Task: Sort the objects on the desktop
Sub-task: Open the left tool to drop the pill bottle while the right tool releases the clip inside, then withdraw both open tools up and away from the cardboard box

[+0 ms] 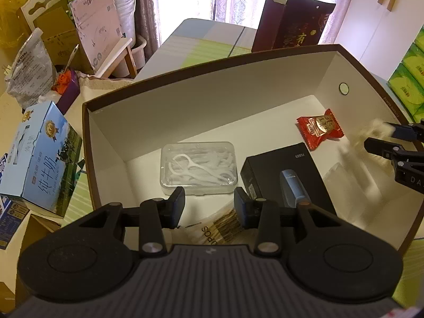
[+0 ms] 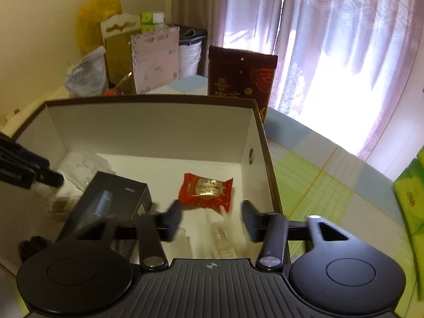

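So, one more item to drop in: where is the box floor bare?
Bare floor lies behind the floss case, toward the box's back wall, and left of the red candy. The near right, around the black carton, is crowded.

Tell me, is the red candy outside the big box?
No, the red candy lies on the floor inside the big box, near the black box.

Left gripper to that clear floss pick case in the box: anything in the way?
Nothing visible. The left gripper is open inside the storage box, and the floss pick case lies just beyond its fingertips on bare box floor. The black product box sits to its right, apart.
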